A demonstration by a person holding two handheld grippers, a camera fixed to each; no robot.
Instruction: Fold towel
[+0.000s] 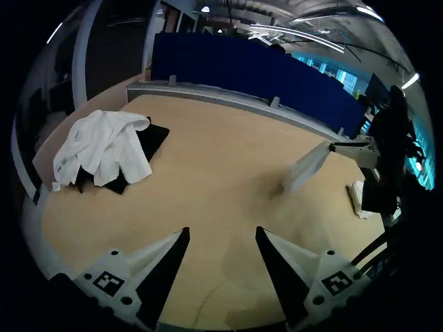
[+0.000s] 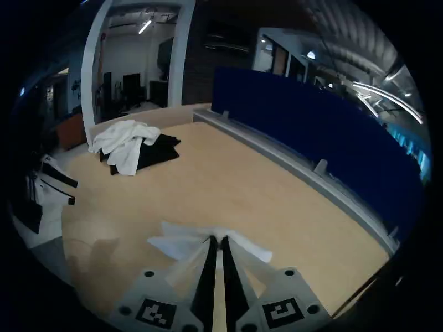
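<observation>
The right gripper [image 2: 219, 239] is pinched tight on the towel [image 2: 174, 243], which fans out to both sides of its tips. The left gripper [image 1: 222, 229] is spread apart, holding nothing, over the table [image 1: 221, 160]. Far ahead-left of it, a white pile [image 1: 102, 146] lies on black cloth [image 1: 154, 138].

No words, numbers, brands or signs can be read anywhere; the only printed marks are black-and-white square marker patterns [image 1: 108, 282], which carry no letters, on the left gripper [image 1: 222, 235] and the right gripper [image 2: 218, 240].
</observation>
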